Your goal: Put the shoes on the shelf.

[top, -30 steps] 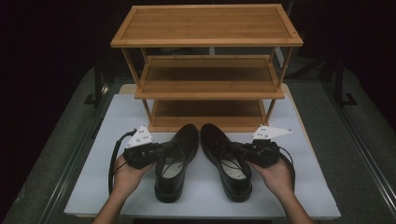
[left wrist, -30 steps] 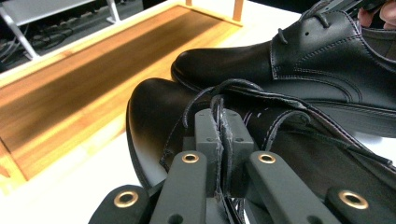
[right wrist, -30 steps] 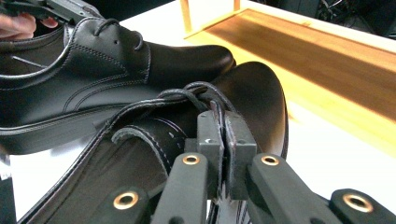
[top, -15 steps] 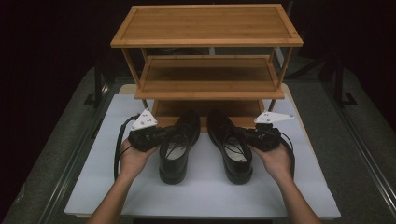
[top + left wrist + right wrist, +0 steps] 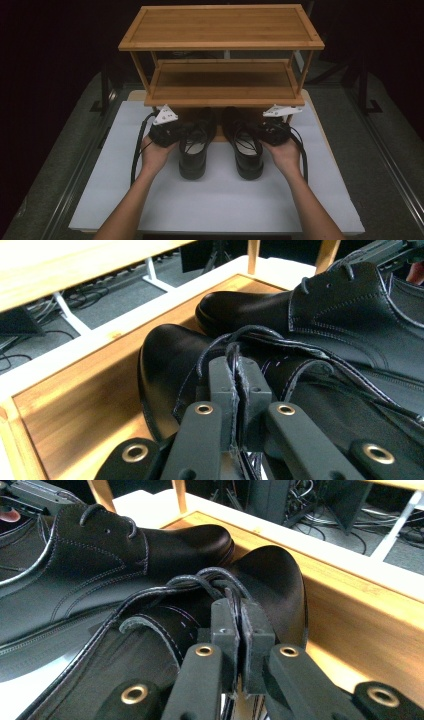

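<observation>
The pair of black shoes sits side by side at the middle of the white table [image 5: 100,190], toes at twelve o'clock and already nosing onto the bottom shelf of the bamboo rack [image 5: 220,45], heels at six o'clock still out on the table. The left shoe [image 5: 196,145] is pinched by the left gripper [image 5: 176,134] and the right shoe [image 5: 246,145] by the right gripper [image 5: 264,131]. Each comes in from the outer side, at nine and three o'clock of the pair.

In the left gripper view, the jaws stand narrow, clamped on the thin leather edge of the left shoe [image 5: 165,365] by the lacing; the right gripper view shows the same narrow pinch on the right shoe [image 5: 270,580]. That edge looks chosen because it is the one part thin enough to fit between the pads, and gripping near the throat lets each hand steer the toe.

Holding from the outer sides keeps the hands clear of each other, so both shoes can travel parallel and stay close together. The low, level hold seems meant to slide them under the middle shelf [image 5: 222,82] rather than lift them. The bottom shelf [image 5: 75,405] lies bare beyond the toes, so I judge there is room to push deeper.
</observation>
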`<state>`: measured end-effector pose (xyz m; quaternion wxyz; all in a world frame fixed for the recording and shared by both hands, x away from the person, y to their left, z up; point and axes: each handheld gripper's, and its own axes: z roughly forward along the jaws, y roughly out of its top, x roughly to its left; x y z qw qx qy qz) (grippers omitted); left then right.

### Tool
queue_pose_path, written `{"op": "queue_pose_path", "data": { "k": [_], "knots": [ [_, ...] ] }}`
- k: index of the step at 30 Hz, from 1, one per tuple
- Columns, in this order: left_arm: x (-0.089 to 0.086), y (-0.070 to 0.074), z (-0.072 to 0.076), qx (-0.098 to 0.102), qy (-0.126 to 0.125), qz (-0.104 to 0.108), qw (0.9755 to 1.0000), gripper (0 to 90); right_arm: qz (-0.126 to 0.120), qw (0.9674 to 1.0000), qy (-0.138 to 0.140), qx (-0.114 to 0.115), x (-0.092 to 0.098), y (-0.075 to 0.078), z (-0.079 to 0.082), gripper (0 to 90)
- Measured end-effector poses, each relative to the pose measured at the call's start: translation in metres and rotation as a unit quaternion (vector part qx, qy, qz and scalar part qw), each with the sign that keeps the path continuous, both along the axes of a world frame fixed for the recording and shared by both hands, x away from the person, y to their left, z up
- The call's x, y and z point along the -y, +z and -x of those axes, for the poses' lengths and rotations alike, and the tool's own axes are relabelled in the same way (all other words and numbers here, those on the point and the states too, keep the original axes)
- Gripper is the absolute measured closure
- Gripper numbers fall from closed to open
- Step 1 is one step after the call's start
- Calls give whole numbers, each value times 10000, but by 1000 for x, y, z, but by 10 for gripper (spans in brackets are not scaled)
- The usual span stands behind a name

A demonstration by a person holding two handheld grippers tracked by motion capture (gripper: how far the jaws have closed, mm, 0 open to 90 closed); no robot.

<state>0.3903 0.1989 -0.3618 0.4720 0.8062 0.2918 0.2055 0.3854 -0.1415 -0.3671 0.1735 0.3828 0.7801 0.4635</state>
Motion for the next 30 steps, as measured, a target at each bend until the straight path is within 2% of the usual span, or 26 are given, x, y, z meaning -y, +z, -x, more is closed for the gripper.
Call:
{"op": "queue_pose_path", "data": {
  "k": [6,12,15,23,30],
  "knots": [
    [9,-7,-17,43,138,5,9999,873,4,9999,-135,26,-6,-7,-15,866],
    [16,-16,-30,100,266,-189,9994,873,35,9997,-228,23,-11,-14,-26,866],
    [19,-20,-34,78,312,-123,9994,873,28,9996,-292,42,-12,-16,-30,866],
    [19,-22,-37,80,256,-74,9996,872,89,9991,-397,79,-17,-20,-38,865],
    [18,-23,-34,42,162,-90,9998,861,20,9993,-370,46,-17,-22,-37,852]
  ]
}}
